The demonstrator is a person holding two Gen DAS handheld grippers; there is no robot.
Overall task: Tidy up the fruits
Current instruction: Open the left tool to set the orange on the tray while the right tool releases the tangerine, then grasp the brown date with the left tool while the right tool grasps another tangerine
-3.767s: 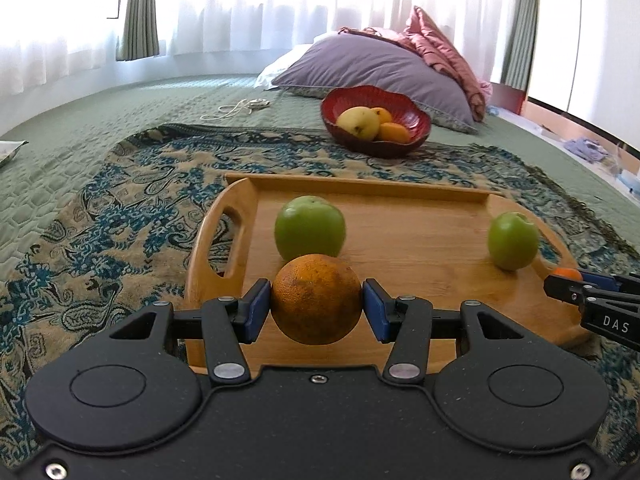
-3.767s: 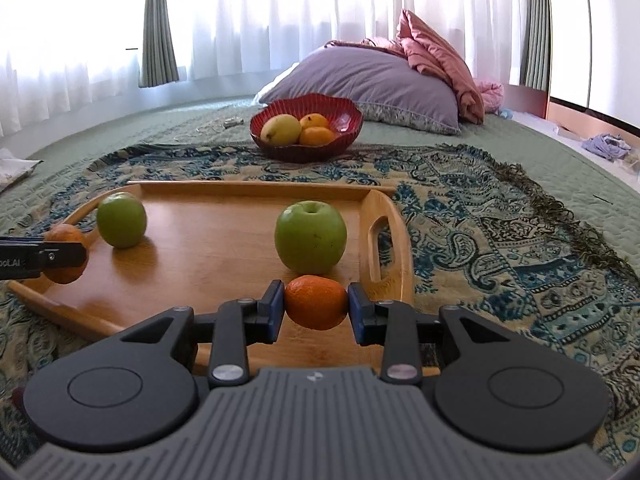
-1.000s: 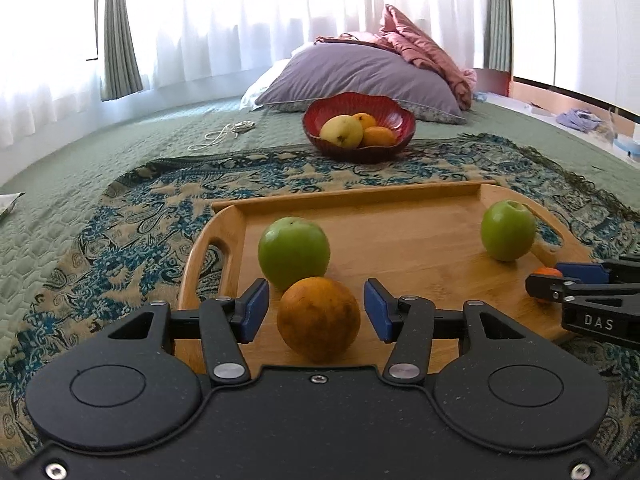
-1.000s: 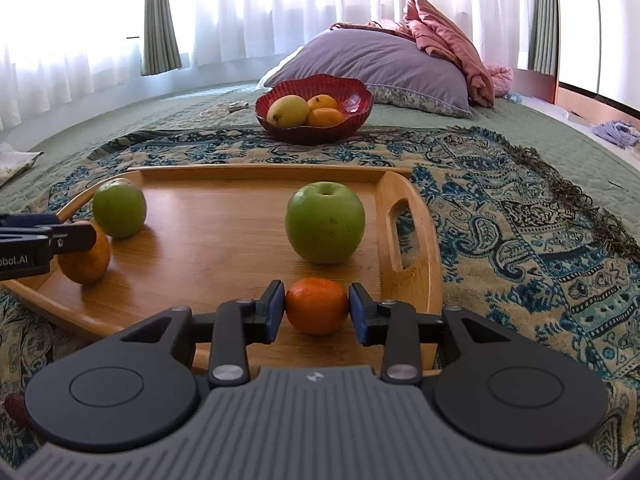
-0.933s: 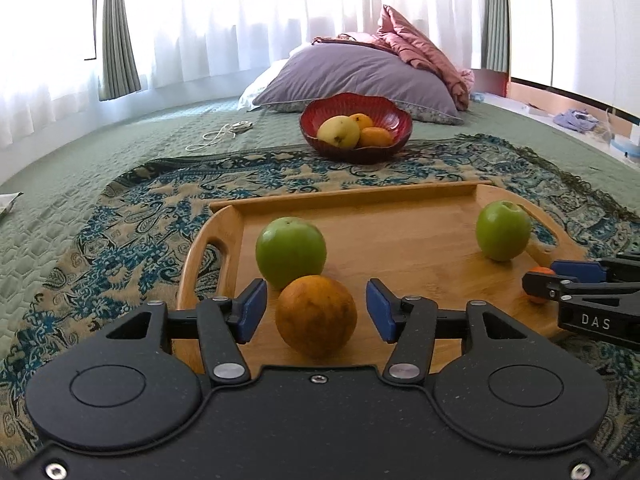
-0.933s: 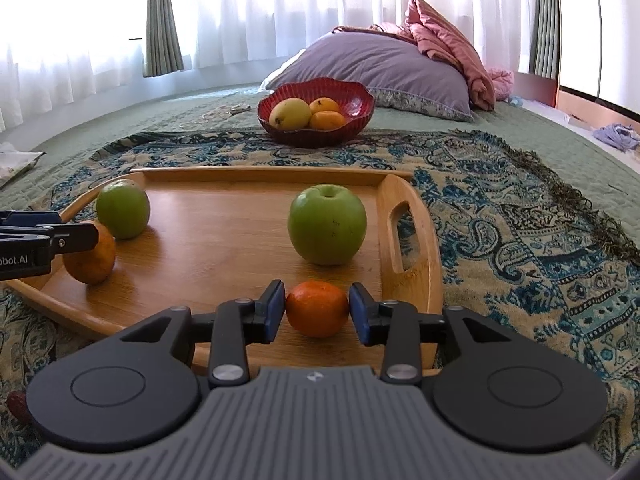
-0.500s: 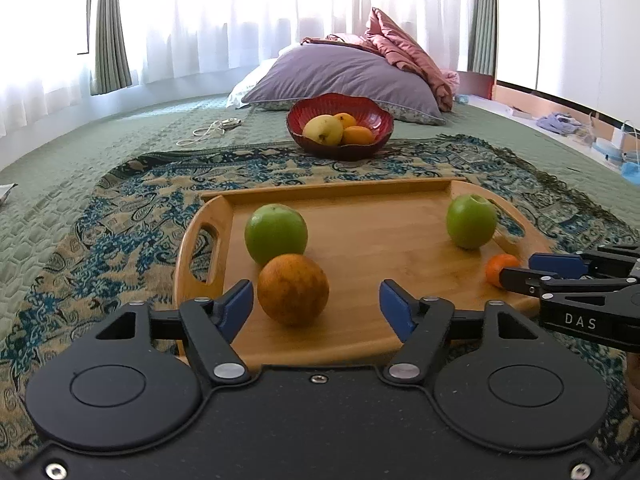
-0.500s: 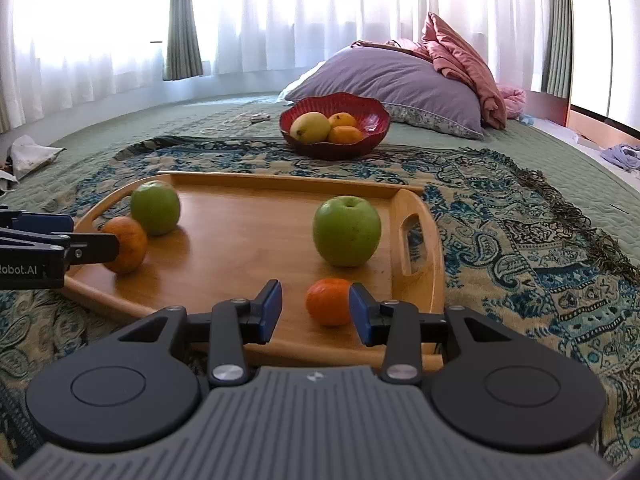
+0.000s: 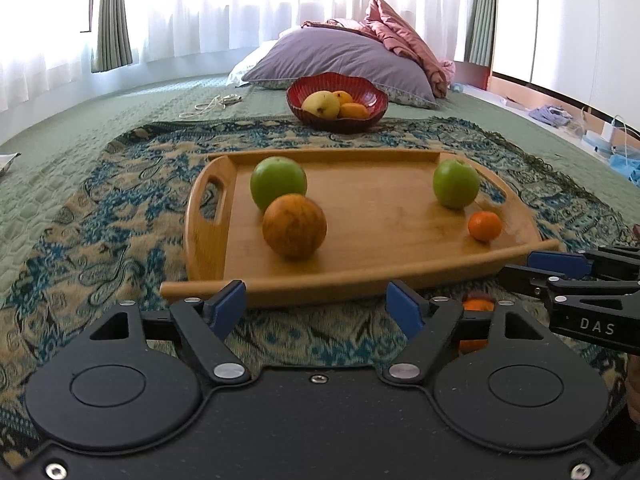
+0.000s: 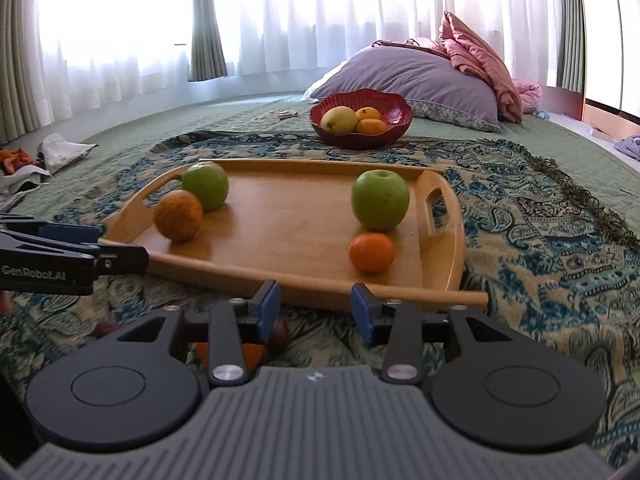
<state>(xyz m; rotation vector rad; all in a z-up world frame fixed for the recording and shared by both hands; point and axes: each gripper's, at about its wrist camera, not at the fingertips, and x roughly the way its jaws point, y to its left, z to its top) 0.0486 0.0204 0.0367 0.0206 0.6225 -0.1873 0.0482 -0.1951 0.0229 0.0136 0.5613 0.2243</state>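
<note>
A wooden tray [image 9: 400,216] [image 10: 288,224] lies on a patterned blanket and holds two green apples, a large orange and a small mandarin. The large orange [image 9: 294,226] [image 10: 178,220] rests in front of the left green apple [image 9: 278,182] [image 10: 205,185]. The mandarin [image 9: 484,226] [image 10: 372,252] sits before the right green apple [image 9: 456,183] [image 10: 380,199]. My left gripper [image 9: 316,308] hangs in front of the tray's near rim, jaws opening, nothing between them. My right gripper [image 10: 314,306] is likewise drawn back off the tray, jaws opening and empty.
A red bowl [image 9: 372,110] [image 10: 396,128] with a pear and oranges stands beyond the tray, before a purple pillow [image 9: 344,56]. Another orange [image 9: 474,306] [image 10: 252,354] and a dark fruit [image 10: 280,334] lie on the blanket near the grippers. A white cord [image 9: 208,104] lies at far left.
Both grippers let go of their fruit, the left the large orange, the right the mandarin. Both drew back from the tray toward me with jaws spreading; the fruits stay on the tray.
</note>
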